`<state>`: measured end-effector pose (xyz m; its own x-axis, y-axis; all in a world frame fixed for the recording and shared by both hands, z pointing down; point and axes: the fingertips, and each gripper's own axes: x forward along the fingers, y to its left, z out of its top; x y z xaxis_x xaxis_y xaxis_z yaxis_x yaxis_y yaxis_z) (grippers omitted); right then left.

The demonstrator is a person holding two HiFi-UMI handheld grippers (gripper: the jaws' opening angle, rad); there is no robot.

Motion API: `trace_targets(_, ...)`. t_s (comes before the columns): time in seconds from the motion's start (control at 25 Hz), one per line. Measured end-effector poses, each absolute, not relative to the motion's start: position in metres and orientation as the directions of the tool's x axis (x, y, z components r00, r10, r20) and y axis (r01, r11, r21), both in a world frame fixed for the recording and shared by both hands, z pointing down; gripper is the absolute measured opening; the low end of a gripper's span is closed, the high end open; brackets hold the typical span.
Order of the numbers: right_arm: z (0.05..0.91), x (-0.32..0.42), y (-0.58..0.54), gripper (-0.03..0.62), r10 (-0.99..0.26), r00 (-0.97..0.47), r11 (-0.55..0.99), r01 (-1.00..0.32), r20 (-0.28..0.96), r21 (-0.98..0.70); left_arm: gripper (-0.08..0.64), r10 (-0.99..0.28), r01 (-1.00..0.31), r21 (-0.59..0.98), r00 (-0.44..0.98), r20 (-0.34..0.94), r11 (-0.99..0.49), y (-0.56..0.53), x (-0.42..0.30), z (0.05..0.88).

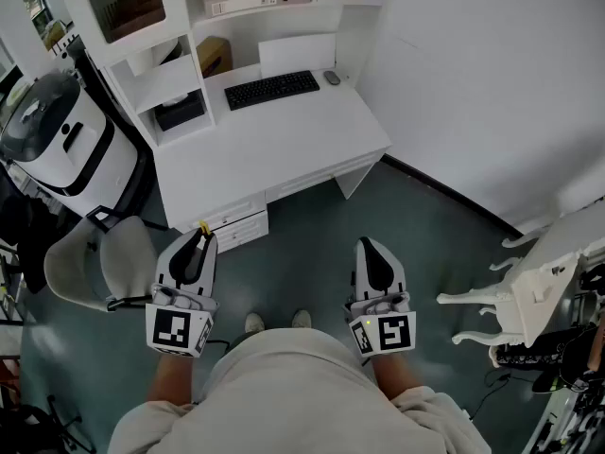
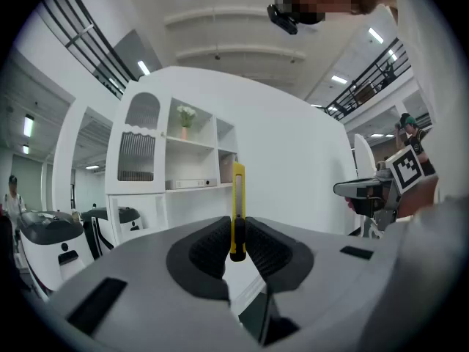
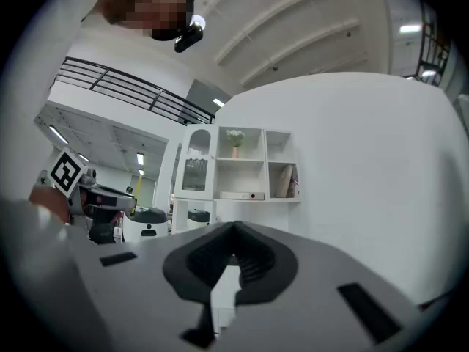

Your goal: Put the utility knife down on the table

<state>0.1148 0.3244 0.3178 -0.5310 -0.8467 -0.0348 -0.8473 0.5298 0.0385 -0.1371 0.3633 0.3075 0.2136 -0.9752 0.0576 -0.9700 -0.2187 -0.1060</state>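
A yellow utility knife (image 2: pixel 237 210) stands upright between the black pads of my left gripper (image 2: pixel 237 249), which is shut on it. In the head view its yellow tip (image 1: pixel 203 227) pokes out past the left gripper (image 1: pixel 197 246), held level over the floor just short of the white desk (image 1: pixel 274 140). My right gripper (image 1: pixel 374 258) hovers level to the right, over the floor. Its jaws (image 3: pixel 233 249) are shut with nothing between them.
A black keyboard (image 1: pixel 271 89) and a mouse (image 1: pixel 332 78) lie at the back of the desk, under white shelves (image 1: pixel 161 36). A white chair (image 1: pixel 109 263) stands at the left, a white machine (image 1: pixel 59 130) behind it. An overturned white chair (image 1: pixel 525 287) lies at the right.
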Motion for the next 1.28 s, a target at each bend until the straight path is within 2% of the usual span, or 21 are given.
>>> trace_targets(0.56,0.326,0.129,0.312,0.003,-0.831,-0.556,0.556,-0.831,-0.035,0.008,0.063,-0.980,-0.973,-0.119,0.188,0.068,-0.196,0.357,-0.121,0.308)
trace_targets(1.28,0.345,0.168,0.287,0.003,-0.769,-0.639,0.639,-0.769,-0.015,-0.007,0.063,-0.995,-0.987,-0.137,0.070,0.073,-0.080,0.355,-0.085,0.311)
